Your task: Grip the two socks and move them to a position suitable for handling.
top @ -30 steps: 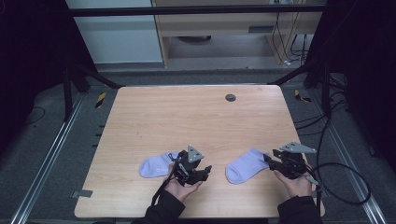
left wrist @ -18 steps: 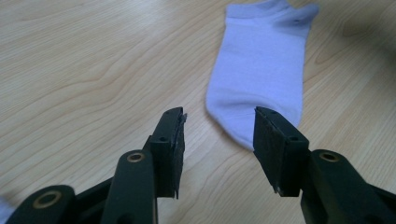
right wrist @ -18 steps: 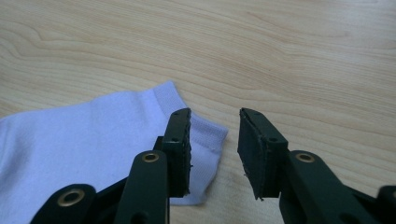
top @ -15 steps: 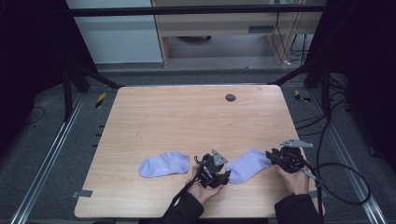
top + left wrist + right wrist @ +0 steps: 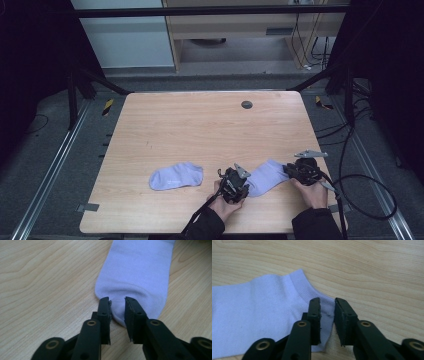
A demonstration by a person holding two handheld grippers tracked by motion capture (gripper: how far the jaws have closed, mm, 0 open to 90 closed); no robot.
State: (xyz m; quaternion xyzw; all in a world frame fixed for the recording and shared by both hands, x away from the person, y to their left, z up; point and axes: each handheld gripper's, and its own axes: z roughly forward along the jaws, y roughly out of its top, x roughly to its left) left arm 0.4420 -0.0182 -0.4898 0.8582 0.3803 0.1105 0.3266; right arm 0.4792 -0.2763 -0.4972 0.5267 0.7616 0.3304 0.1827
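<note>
Broadly, a person is working at a wooden table (image 5: 200, 130) on which two lilac socks are lying near the front edge: one sock is resting flat and alone left of centre (image 5: 176, 176), and the other, right sock (image 5: 267, 176) is stretching between the two grippers, which are well apart from the first. Both hands are taking hold of this right sock at opposite ends. The left gripper (image 5: 239, 184) is sitting at its toe; in the left gripper view its jaws have just been closing, they are standing narrowly apart, and a small bump of the toe fabric (image 5: 117, 305) is rising between the tips, so the pinch looks begun but not firmly seated. The right gripper (image 5: 295, 172) is at the ribbed cuff (image 5: 312, 292); its jaws have just been closing too, and the cuff's edge is lying between them, one jaw resting on the cloth and the other beside it on bare wood. To do this step well, I judge that each gripper should be pressing its lower tip flat to the table and sliding slightly inward, so it is gathering both layers rather than only the top one. Closing should be finishing on both ends together before any lift, or the sock may be slipping free at the shallower toe grip.
</note>
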